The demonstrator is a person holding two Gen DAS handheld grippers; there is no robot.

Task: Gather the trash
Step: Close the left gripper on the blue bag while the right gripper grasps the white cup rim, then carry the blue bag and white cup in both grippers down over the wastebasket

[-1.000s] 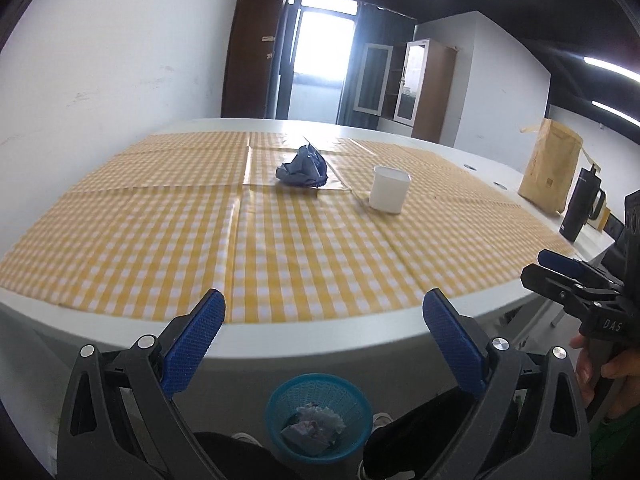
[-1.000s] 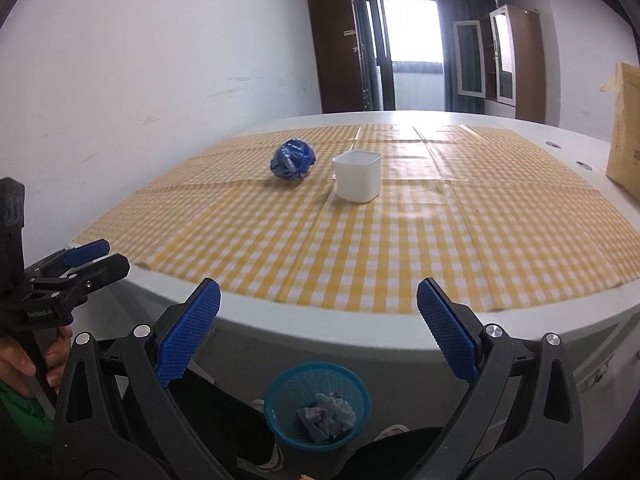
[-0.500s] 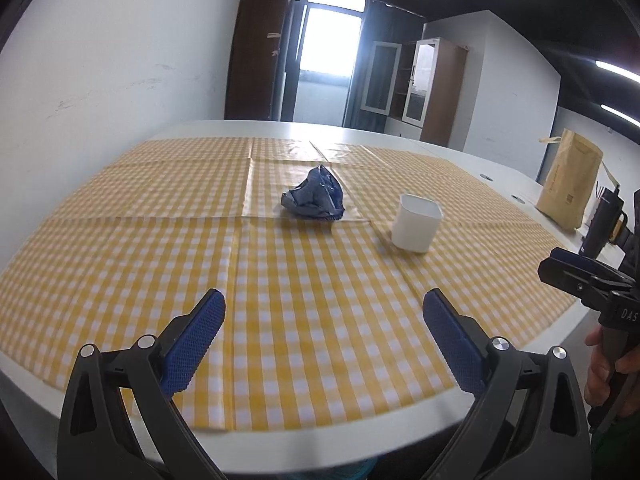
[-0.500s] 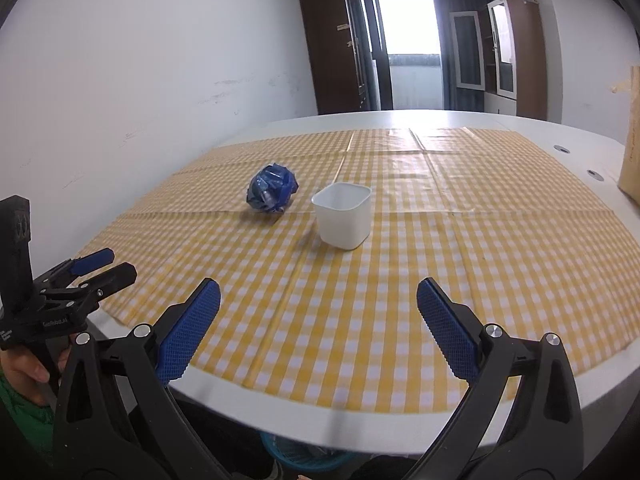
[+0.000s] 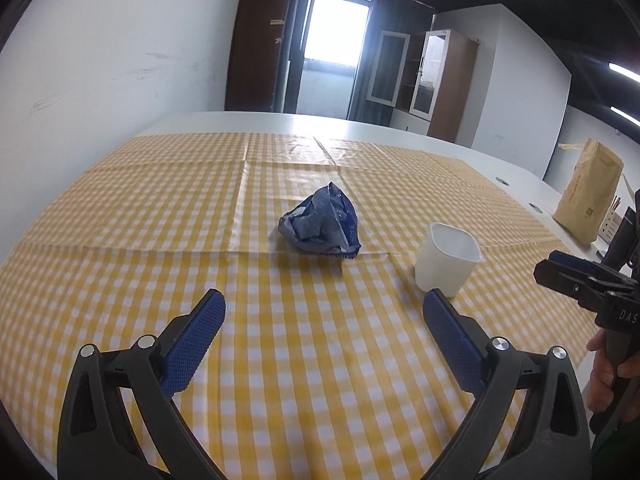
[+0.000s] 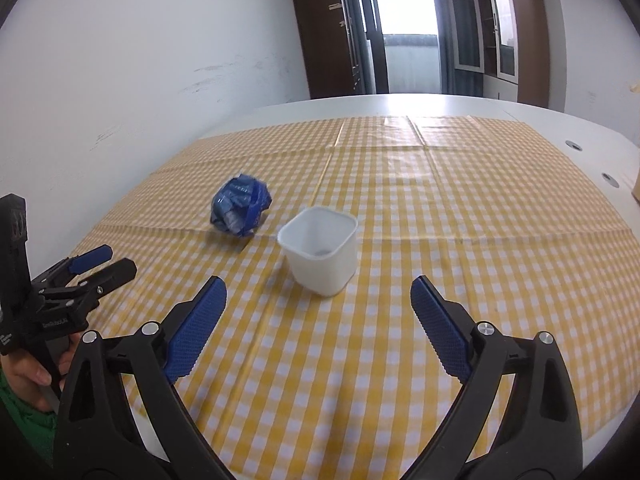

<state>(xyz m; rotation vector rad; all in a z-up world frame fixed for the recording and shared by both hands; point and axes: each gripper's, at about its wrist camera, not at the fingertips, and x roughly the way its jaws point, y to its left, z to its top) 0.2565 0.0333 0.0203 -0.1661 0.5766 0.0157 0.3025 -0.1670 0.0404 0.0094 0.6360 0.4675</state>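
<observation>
A crumpled blue wrapper [image 5: 320, 224] [image 6: 240, 210] lies on the yellow checked tablecloth [image 5: 160, 220]. Right of it stands an empty white plastic cup [image 5: 448, 258] [image 6: 320, 250]. My left gripper [image 5: 324, 298] hovers open above the cloth, short of the wrapper, with nothing between its fingers. My right gripper [image 6: 319, 283] faces the cup from just in front; its jaws are closing but still wide, and the pads touch nothing. Each gripper also shows from the side in the other's view, the right gripper [image 5: 560, 270] and the left gripper [image 6: 100, 264].
A brown paper bag [image 5: 592, 204] stands at the table's far right edge. The white table rim [image 6: 580, 128] runs around the cloth. A white wall [image 5: 100, 80] borders the left side. A person's hand [image 6: 32, 372] holds the left gripper's handle.
Both grippers have moved forward from beyond the table's edge to over the cloth. The blue bin below the edge has left view. Wrapper and cup look nearer.
</observation>
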